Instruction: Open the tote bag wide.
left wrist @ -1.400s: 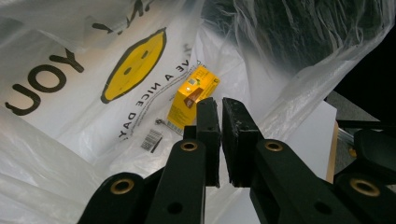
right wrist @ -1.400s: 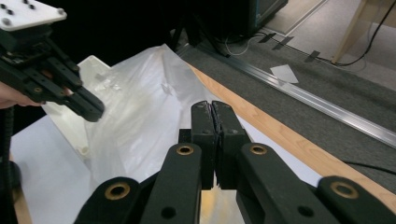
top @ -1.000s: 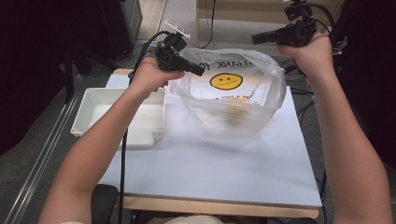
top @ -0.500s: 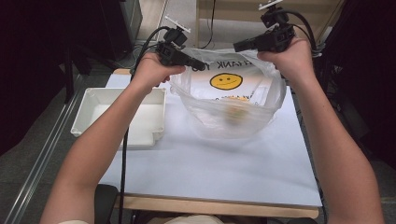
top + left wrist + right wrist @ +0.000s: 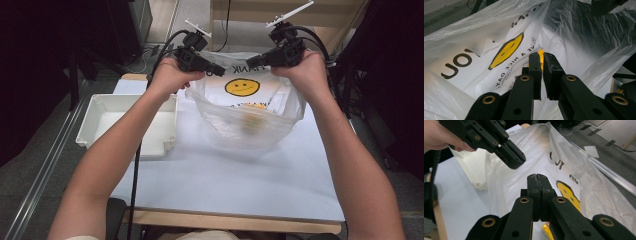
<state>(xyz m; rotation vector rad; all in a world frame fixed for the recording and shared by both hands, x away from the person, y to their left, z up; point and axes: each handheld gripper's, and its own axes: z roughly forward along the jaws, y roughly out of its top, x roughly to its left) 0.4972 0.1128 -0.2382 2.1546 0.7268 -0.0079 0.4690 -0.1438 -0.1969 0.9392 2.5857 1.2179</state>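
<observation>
Bag: clear thin plastic bag [image 5: 250, 125] printed with a yellow smiley face, mouth held wide beside the white tray [image 5: 127, 125].
Left gripper [image 5: 220, 71]: pinching bag rim.
Right gripper [image 5: 250, 62]: pinching bag rim.

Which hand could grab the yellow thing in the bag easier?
Probably right: the right tool points into the open bag, the yellow thing just below its shut jaws. The left tool sits at the rim.

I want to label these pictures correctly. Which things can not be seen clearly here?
- Yellow item inside the plastic bag: high view, blurred by the film, so its kind is unclear.
- Bag print: left gripper view, folds hide some letters.
- Right gripper: right gripper view, any film pinched between the shut jaws cannot be made out.
</observation>
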